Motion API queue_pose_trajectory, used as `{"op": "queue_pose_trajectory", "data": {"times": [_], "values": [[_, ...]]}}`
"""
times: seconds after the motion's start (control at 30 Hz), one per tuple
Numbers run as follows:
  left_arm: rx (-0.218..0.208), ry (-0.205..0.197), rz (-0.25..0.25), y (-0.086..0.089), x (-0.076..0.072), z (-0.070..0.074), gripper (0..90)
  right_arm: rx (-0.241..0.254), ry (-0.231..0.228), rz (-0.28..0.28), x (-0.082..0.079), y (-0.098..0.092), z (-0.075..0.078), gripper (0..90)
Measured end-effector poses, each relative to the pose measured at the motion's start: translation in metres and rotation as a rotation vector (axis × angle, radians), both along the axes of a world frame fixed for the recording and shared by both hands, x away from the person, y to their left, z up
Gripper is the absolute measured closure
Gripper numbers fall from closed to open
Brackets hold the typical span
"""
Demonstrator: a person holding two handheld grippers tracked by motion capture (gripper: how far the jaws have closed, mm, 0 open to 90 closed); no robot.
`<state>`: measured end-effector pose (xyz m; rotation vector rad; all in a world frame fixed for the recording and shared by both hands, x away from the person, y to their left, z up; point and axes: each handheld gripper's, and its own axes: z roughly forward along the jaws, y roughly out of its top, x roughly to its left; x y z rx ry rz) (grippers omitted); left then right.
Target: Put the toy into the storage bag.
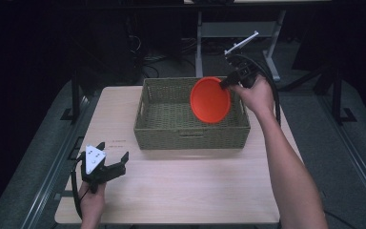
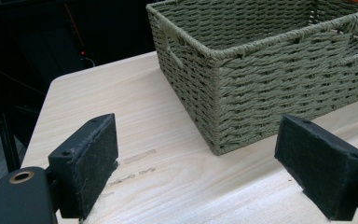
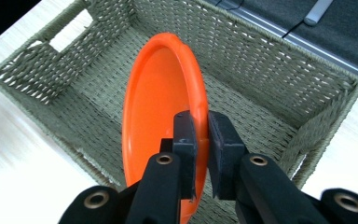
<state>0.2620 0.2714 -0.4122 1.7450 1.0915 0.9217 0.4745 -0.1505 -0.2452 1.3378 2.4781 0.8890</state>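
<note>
item: orange plate (image 1: 210, 100), round, smooth, glossy plastic with a raised rim and a shallow dished face. position: centre-right of the high view, tipped on edge above the right half of the basket's interior; in the right gripper view it stands edge-on at frame centre, over the woven floor.

item: right hand-held gripper (image 3: 208, 140), black, two flat rectangular pads on hinged arms with brass-coloured rivets. state: clenched on the plate's rim, one pad on each face of it. in the high view it sits at upper right, in a hand (image 1: 255, 93), with a black cable looping off it.

item: basket (image 1: 145, 112), rectangular, olive-green woven cord, coarse ribbed texture, thick braided rim, slot handles cut into the short walls. position: upper centre of the high view, resting on the bench; upper right of the left gripper view, its near corner towards the camera.

item: left hand-held gripper (image 1: 112, 158), black, with a grey three-cornered plate on top. state: released, jaws wide apart with nothing between them; the felt-like rough pads (image 2: 93, 163) stand at the lower left and lower right of the left gripper view. position: lower left of the high view, low over the bench, well apart from the basket.

item: bench (image 1: 186, 191), pale wood-grain top, rounded corners, matt.
</note>
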Motion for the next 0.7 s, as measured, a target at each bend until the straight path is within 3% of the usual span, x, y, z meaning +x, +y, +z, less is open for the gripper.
{"op": "queue_pose_trajectory", "data": {"times": [0.2, 0.7], "values": [[0.002, -0.001, -0.005, -0.001, 0.0, 0.0, 12.8, 0.007, 0.014, -0.034, 0.007, -0.003, -0.015, 82.0], [0.008, -0.001, -0.001, 0.0, 0.0, 0.0, 12.8, -0.001, 0.054, -0.048, 0.014, 0.002, -0.035, 82.0]]}}
